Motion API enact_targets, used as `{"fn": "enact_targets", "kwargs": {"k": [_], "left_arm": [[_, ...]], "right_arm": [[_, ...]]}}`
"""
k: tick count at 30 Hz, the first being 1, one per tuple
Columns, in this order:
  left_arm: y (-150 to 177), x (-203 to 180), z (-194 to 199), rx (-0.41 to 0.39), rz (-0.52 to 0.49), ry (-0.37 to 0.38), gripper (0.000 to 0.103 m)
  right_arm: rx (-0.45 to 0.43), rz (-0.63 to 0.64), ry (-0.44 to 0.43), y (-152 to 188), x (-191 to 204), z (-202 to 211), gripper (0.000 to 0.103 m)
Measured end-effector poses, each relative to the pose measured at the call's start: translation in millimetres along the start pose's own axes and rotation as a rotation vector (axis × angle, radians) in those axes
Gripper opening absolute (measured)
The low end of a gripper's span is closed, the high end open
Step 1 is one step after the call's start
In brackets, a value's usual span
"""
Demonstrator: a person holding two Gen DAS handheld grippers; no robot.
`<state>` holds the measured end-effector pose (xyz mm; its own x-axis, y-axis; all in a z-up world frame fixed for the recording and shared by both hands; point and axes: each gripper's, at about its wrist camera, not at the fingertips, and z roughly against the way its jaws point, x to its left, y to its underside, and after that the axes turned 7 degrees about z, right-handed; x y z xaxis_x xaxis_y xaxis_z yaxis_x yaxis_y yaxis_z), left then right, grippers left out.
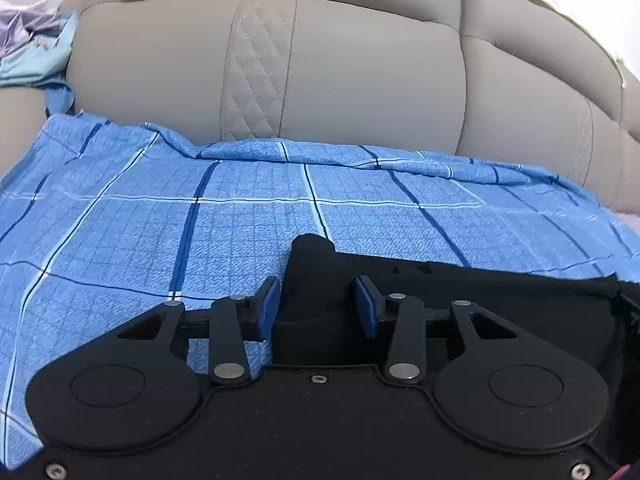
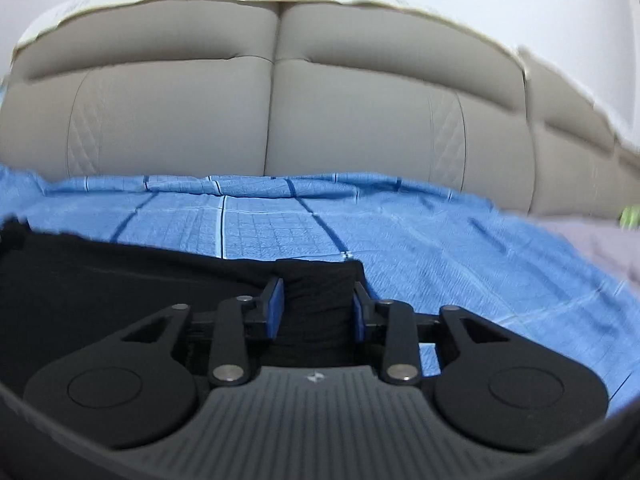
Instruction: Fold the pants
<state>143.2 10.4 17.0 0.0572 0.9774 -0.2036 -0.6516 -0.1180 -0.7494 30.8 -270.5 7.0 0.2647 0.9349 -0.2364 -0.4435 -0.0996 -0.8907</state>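
Observation:
Black pants (image 1: 480, 300) lie flat on a blue checked bedsheet (image 1: 160, 216). My left gripper (image 1: 318, 304) is open, its blue pads either side of a raised left corner of the pants, apart from the cloth. In the right wrist view the pants (image 2: 100, 280) spread to the left. My right gripper (image 2: 318, 304) is open with its blue pads astride the pants' right corner (image 2: 320, 280); the pads look close to the cloth, and I cannot tell if they touch it.
A padded beige headboard (image 1: 320, 72) stands behind the bed and also shows in the right wrist view (image 2: 280, 112). A heap of light blue and lilac clothes (image 1: 32, 48) lies at the far left. The sheet (image 2: 440, 248) extends rightwards.

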Motion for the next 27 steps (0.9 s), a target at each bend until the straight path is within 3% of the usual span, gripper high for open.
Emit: {"fn": "enact_targets", "kwargs": {"k": [2,4,6,8,12,16,20,27], "left_arm": [[-6.4,5.5,11.3,0.001,0.049,0.036,0.042],[-12.8,9.2,20.3,0.008,0.068,0.056,0.051],[-16.1,9.5,24.5,0.034,0.042,0.076,0.058],[-15.7,7.3,23.4,0.08,0.013,0.088,0.062],[-10.4,5.7,9.2,0.16,-0.02,0.107,0.066],[-7.3,9.1,1.8,0.165,0.006,0.135,0.07],[-11.2,10.0,-4.8,0.178,0.017,0.168,0.075],[-13.6,2.1,-17.6,0.196,-0.031,0.197,0.095]], "right_arm": [[-0.03,0.023,0.001,-3.8,-3.0,5.8,0.047],[-0.041,-0.003,0.001,-6.2,-11.2,9.3,0.055],[-0.02,-0.016,0.0,-6.6,-21.0,7.3,0.07],[0.002,-0.011,-0.018,-7.0,-29.2,1.7,0.076],[0.092,-0.062,-0.162,-6.5,-51.8,-15.3,0.085],[0.186,-0.256,-0.354,0.7,-92.6,-39.1,0.084],[0.179,-0.187,-0.462,-3.6,-89.0,-41.0,0.063],[0.175,-0.218,-0.518,-2.8,-92.3,-51.1,0.059]]}}
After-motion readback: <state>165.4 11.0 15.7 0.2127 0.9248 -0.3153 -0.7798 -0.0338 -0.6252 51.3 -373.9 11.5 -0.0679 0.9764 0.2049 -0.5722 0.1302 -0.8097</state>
